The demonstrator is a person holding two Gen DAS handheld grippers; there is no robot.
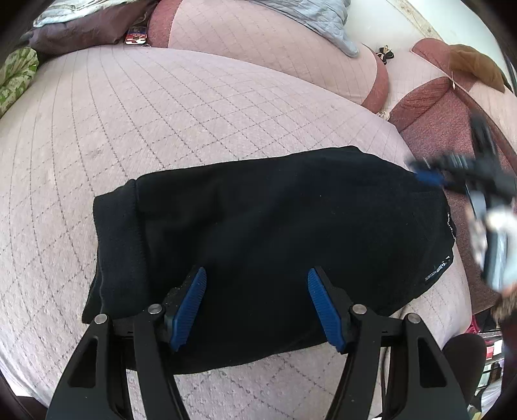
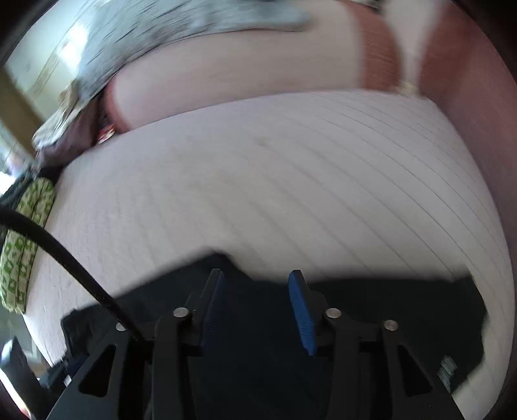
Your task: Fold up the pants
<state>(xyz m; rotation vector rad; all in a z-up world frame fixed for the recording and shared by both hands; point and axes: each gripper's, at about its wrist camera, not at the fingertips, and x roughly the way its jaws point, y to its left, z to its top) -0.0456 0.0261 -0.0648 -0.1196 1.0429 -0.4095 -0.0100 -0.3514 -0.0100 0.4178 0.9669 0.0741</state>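
Note:
The black pants [image 1: 274, 232] lie folded into a compact rectangle on the pale quilted cushion [image 1: 161, 122]. My left gripper [image 1: 257, 307] is open and empty, its blue pads just above the near edge of the pants. My right gripper shows blurred at the right edge of the left wrist view [image 1: 429, 176], at the pants' far right corner. In the right wrist view my right gripper [image 2: 258, 310] is open and empty over the pants [image 2: 387, 310], and the view is motion-blurred.
A grey quilted blanket [image 1: 310, 22] and dark clothes [image 1: 80, 29] lie at the back. A green patterned cloth [image 1: 16, 77] is at the left edge. A reddish sofa section [image 1: 433, 113] and a brown item [image 1: 475, 64] are at the right. A black cable [image 2: 64, 255] crosses the right wrist view.

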